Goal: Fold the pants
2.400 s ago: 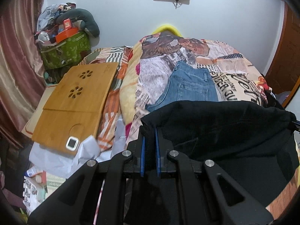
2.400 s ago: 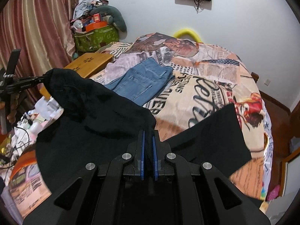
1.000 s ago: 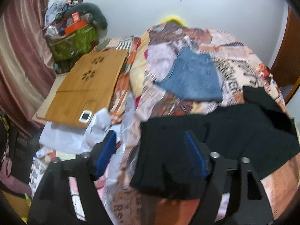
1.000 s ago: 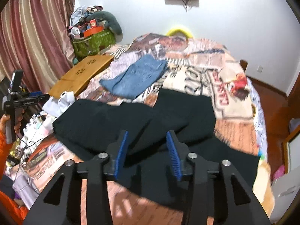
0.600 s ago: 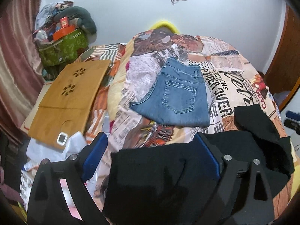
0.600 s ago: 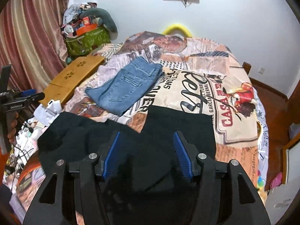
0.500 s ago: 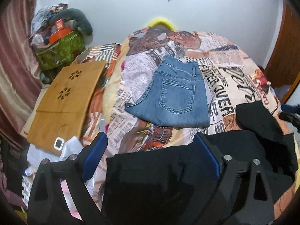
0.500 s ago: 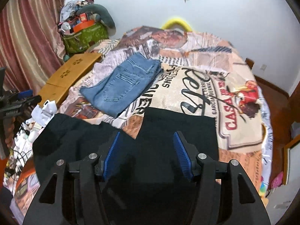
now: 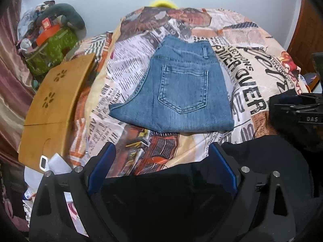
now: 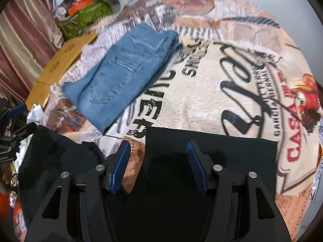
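Black pants lie on the printed bedspread at the near edge of the bed. My left gripper is open and empty, hovering just above their near left part. In the right wrist view the pants lie flat with a straight far edge, and a bunched part lies to the left. My right gripper is open and empty above them. The right gripper also shows in the left wrist view at the right.
Folded blue jeans lie on the bed beyond the black pants, also seen in the right wrist view. A wooden lap tray and a green bag with clutter sit to the left.
Both grippers were shut on the black pants and held them up. They have let go; the pants now lie on the bed. Both grippers have moved forward and lower.
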`<state>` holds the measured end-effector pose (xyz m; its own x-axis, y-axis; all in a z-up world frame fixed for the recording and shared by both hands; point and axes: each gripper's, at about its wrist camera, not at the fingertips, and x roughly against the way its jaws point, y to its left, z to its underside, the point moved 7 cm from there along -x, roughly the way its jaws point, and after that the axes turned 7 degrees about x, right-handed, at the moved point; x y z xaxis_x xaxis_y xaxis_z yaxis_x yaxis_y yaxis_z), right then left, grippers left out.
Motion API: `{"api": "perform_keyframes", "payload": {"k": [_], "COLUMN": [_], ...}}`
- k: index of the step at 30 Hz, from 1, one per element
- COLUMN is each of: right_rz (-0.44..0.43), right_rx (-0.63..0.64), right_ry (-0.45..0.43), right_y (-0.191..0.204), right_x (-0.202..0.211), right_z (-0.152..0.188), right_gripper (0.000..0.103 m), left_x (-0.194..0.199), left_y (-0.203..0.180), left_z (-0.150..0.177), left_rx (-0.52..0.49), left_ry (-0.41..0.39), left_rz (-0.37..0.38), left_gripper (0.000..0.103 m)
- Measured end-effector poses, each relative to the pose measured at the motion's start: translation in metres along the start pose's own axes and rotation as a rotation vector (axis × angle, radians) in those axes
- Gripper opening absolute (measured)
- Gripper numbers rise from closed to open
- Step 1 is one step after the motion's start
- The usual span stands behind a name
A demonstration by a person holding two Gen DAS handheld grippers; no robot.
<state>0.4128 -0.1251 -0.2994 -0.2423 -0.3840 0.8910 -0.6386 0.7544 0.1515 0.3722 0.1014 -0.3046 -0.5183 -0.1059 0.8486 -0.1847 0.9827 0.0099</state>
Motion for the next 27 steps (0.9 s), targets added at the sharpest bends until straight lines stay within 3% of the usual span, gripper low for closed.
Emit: {"api": "perform_keyframes", "payload": {"k": [2,6,11,16,27], "right_rz": [0.013,0.057,0.042,0.029,0.122], "right_rx": [-0.007,-0.025,-0.09,-0.129,-0.181], "right_ry": [0.01,0.009,-0.014,-0.09,-0.334], "right_y": [-0.002,-0.008,-0.026,-0.032,-0.054], "right_x": [-0.01,-0.018,-0.008,0.03,0.181], "right_z": [0.002,0.005,0.008,0.013,0.048], "right_gripper": [0.056,0.044,0.01,0.009,0.009], "left_x": [-0.007,-0.015,-0.012,0.003,0.048], "left_y": [-0.001,-0.005,-0.01,-0.019,-0.066], "left_z": [0.002,0.008,0.015,0.02,0.032], "left_rx": [-0.003,-0.013,-0.019,-0.025,-0.073], "left_ry": [0.012,0.031,0.044,0.056,0.065], "left_rz": [-0.002,-0.002,0.008,0.043,0.141], "left_gripper": [0.093,0.093,0.093,0.093,0.093]}}
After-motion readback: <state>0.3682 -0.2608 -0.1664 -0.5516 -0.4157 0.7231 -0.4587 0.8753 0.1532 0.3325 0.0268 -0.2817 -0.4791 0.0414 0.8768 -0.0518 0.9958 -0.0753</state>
